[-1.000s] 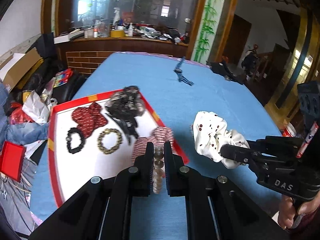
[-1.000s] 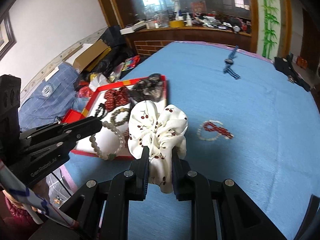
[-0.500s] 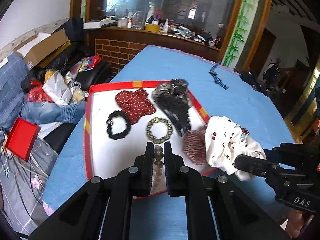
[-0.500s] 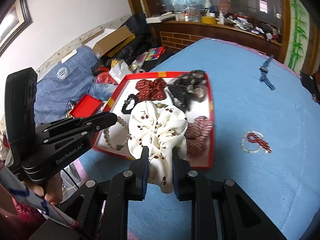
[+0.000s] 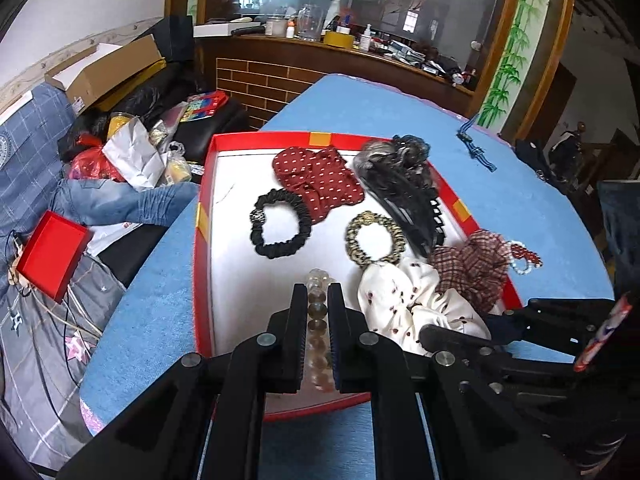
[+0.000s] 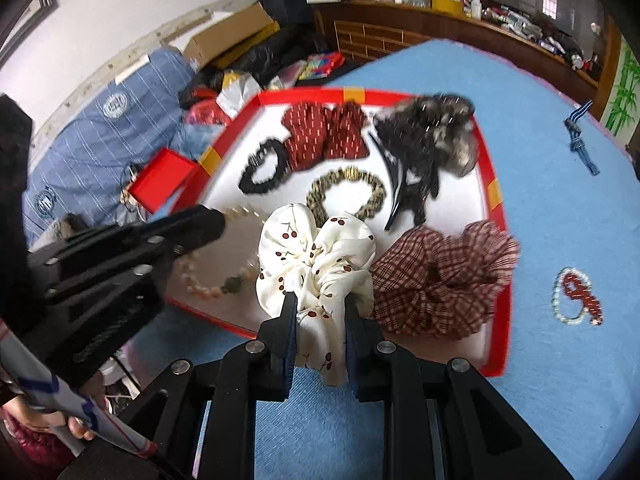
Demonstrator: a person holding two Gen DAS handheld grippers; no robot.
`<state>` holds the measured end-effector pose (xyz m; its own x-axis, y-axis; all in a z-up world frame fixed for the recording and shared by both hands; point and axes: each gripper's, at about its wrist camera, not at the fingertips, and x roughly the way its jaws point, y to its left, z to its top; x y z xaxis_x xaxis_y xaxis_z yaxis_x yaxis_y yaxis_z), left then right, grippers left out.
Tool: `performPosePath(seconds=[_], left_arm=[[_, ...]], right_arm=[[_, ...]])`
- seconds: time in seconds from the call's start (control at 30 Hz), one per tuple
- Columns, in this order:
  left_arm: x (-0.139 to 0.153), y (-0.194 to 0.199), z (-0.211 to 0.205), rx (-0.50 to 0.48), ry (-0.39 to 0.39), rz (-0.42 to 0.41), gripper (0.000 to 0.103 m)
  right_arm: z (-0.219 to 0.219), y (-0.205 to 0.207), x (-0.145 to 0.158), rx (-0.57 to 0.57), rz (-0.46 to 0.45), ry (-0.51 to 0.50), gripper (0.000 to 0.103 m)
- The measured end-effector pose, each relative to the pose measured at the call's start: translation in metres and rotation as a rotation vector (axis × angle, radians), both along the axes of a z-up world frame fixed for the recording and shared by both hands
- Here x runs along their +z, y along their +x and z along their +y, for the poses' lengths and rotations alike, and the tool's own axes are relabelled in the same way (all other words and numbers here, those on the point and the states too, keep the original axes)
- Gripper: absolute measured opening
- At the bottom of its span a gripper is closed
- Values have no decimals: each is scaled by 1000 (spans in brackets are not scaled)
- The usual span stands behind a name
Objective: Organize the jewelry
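I hold one thing in each hand, and both are now over the red tray (image 5: 203, 216) on the blue worktop (image 5: 384, 120), because the tray is the place where the pieces are collected.

My left gripper (image 5: 318, 296) is clenched on a string of pale beads (image 5: 319, 320). The beads run in a line between the jaws, so the thin bracelet cannot slip out sideways. In the right wrist view the rest of the loop hangs down from that gripper (image 6: 216, 220) over the near left part of the tray. This part is still white and bare, so I judge it is a good place for the beads.

My right gripper (image 6: 320, 308) grasps the white scrunchie with cherries (image 6: 316, 256). The jaws pinch only a fold of the cloth at its lower edge, and the soft body puffs up above them. It is over the near side of the tray, just beside the checked scrunchie (image 6: 440, 280), which lies against the right rim.

Further back in the tray lie a black hair tie (image 5: 280, 226), a gold-brown hair tie (image 5: 374, 238), a red dotted scrunchie (image 5: 318, 178) and a dark hair clip (image 5: 404, 184). They lie mostly apart, each easy to see.

One red and white bracelet (image 6: 576, 296) lies still outside on the worktop, so I think the task is not finished.
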<state>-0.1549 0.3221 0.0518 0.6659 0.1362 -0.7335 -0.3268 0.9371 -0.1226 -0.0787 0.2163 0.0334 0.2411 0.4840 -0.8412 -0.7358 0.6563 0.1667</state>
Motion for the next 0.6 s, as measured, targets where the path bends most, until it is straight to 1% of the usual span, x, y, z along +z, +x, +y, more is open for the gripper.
performPosePath(seconds=[0.03, 0.1, 0.13, 0.17, 0.2, 0.23, 0.3, 0.37, 0.43, 0.5, 0.53, 0.57, 0.6], left_arm=[[-1, -1, 0, 4, 14, 0, 10], [-2, -1, 0, 4, 30, 4, 14], [-2, -2, 1, 5, 27, 3, 26], [-1, -3, 2, 12, 23, -4, 35], [1, -5, 3, 18, 25, -16, 36], [5, -6, 2, 21, 30, -29, 36], [13, -10, 1, 22, 36, -50, 36], [25, -17, -1, 39, 38, -88, 36], [41, -27, -7, 85, 85, -132, 37], [59, -42, -18, 154, 167, -185, 60], [67, -53, -25, 201, 212, -220, 83], [72, -63, -31, 239, 246, -248, 97], [75, -77, -42, 290, 300, -284, 98]], right_arm=[[1, 1, -2, -2, -1, -5, 25], [0, 2, -3, -2, 4, -3, 35], [-1, 2, -1, 1, 7, 1, 50], [-4, 1, 2, 4, 4, 10, 64], [-7, -1, 7, 2, -12, 22, 67], [-11, -3, 13, 3, -33, 30, 67], [-18, -9, 27, 5, -69, 50, 67], [-31, -12, 41, -13, -86, 92, 67], [-46, -17, 57, -47, -123, 129, 68], [-67, -26, 74, -94, -187, 171, 74], [-74, -31, 79, -111, -211, 182, 81], [-85, -38, 85, -136, -245, 193, 88], [-96, -48, 88, -161, -279, 201, 91]])
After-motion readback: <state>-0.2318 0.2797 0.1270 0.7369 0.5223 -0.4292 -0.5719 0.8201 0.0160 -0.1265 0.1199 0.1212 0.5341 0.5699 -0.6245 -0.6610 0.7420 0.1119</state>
